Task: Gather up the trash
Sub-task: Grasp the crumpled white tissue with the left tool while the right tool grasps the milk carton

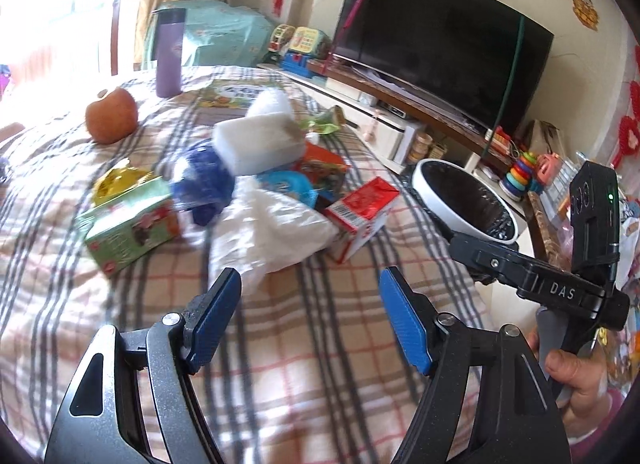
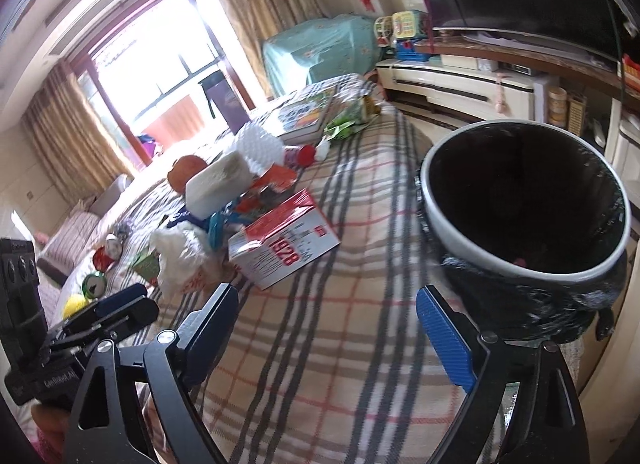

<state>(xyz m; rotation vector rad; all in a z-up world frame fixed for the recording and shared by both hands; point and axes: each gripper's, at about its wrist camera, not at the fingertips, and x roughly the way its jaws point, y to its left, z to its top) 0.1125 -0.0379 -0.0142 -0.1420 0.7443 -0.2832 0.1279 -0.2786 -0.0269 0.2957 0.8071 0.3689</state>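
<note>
A heap of trash lies on the plaid tablecloth (image 1: pixel 280 344): a crumpled white plastic bag (image 1: pixel 268 232), a red and white carton (image 1: pixel 362 211), a green box (image 1: pixel 128 223), a white foam block (image 1: pixel 256 139) and a blue wrapper (image 1: pixel 204 179). My left gripper (image 1: pixel 310 304) is open and empty just short of the white bag. My right gripper (image 2: pixel 326 328) is open and empty over the cloth, between the carton (image 2: pixel 284 244) and the trash bin (image 2: pixel 524 215). The bin, lined with a black bag, stands at the table's right edge and also shows in the left wrist view (image 1: pixel 468 199).
An apple (image 1: pixel 112 115), a purple flask (image 1: pixel 170 55) and a picture book (image 2: pixel 304 111) stand at the far side of the table. A TV (image 1: pixel 440 39) on a low cabinet runs along the right wall. Small toys (image 2: pixel 100 260) lie at the left.
</note>
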